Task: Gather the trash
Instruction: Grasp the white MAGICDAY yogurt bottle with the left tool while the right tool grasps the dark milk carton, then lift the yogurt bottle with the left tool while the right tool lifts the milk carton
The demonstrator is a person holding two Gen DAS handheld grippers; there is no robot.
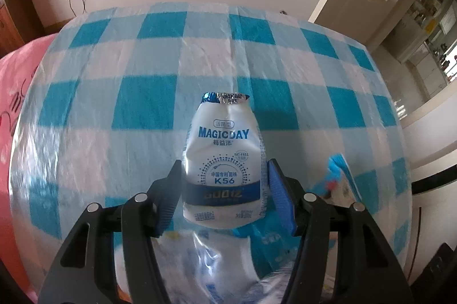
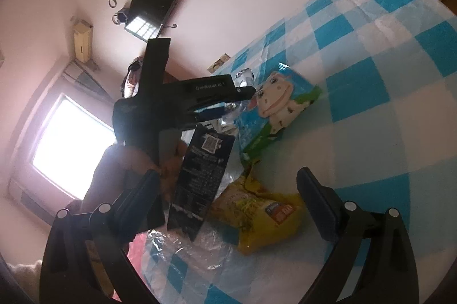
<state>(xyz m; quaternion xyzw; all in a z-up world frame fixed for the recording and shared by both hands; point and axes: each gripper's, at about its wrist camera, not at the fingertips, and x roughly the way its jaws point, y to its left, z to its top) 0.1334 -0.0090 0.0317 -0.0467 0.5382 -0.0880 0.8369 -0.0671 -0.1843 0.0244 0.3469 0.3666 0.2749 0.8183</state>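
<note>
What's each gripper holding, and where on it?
Left gripper: MAGICDAY bottle, pinched at its lower body, foil cap up. Right gripper: open, nothing held.

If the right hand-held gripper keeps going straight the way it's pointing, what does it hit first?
Probably the yellow snack bag, lying on the checked tablecloth between the open fingers of the right hand-held gripper; depth is uncertain.
</note>
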